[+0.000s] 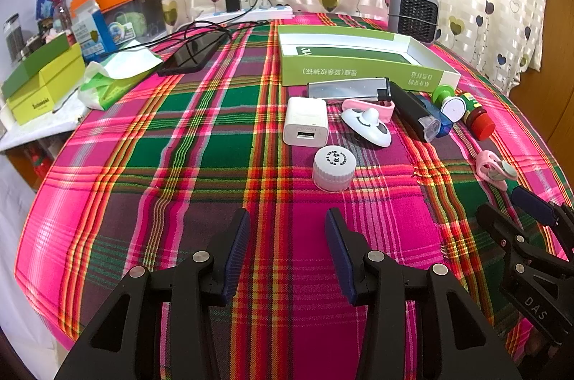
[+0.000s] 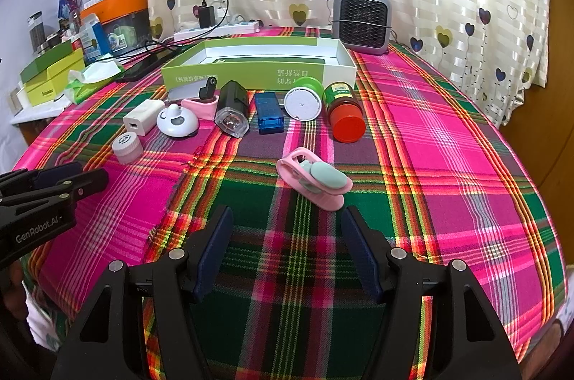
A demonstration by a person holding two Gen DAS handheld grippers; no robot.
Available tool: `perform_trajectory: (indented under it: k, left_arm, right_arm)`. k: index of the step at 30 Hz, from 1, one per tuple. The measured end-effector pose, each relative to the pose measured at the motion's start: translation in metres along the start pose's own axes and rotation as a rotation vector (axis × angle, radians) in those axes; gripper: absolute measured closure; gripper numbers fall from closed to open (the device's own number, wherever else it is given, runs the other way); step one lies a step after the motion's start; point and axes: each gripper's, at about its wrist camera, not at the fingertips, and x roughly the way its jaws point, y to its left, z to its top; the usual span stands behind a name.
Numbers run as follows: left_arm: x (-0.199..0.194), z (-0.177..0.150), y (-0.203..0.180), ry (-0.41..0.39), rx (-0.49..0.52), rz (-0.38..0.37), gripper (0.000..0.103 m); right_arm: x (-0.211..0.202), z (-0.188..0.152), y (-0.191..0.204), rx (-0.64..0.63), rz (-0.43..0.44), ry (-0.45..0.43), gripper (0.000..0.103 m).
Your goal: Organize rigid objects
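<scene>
Your table wears a pink-and-green plaid cloth [image 2: 430, 129]. On it, far, lie an open green box [image 2: 258, 66] and a grey heater [image 2: 360, 21]; nearer, a row runs from the white charger [image 2: 142, 116] on the left to the red-capped bottle [image 2: 344, 111] on the right; a pink clip [image 2: 312, 179] lies nearest.

In the right wrist view, an open green-and-white cardboard box [image 2: 258, 70] lay across the upper middle of the frame on the plaid tablecloth [image 2: 430, 136]. Just below it ran a row: white USB charger cube [image 2: 142, 117] leftmost, then white panda-faced gadget [image 2: 177, 123], black flashlight [image 2: 232, 109], blue translucent case [image 2: 269, 117], green-rimmed round stamp [image 2: 304, 102], red-capped bottle [image 2: 343, 113]. Lower centre lay a pink clip [image 2: 313, 178]; a grey mesh-fronted heater [image 2: 361, 20] stood above the box's right end.
</scene>
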Motion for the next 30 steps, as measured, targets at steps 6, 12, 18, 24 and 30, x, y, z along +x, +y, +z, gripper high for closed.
perform_trajectory:
  k: [6, 12, 18, 24, 30]
  left_arm:
    - [0.0, 0.0, 0.0, 0.001, 0.0, 0.0, 0.061]
    - [0.0, 0.0, 0.0, 0.005, 0.003, -0.01, 0.061]
    - [-0.001, 0.007, 0.005, 0.013, -0.001, -0.05, 0.061]
    - [-0.002, 0.006, 0.007, 0.025, -0.012, -0.141, 0.061]
    - [0.005, 0.015, 0.005, 0.036, -0.012, -0.173, 0.061]
  right_arm:
    - [-0.001, 0.0, -0.001, 0.001, 0.001, -0.001, 0.04]
    - [-0.003, 0.002, -0.003, -0.009, 0.016, 0.008, 0.04]
    - [-0.007, 0.005, -0.014, 0.006, 0.003, 0.016, 0.04]
    - [-0.002, 0.007, -0.027, 0.006, 0.002, 0.029, 0.04]
    - [0.006, 0.016, -0.033, -0.031, 0.039, 0.051, 0.04]
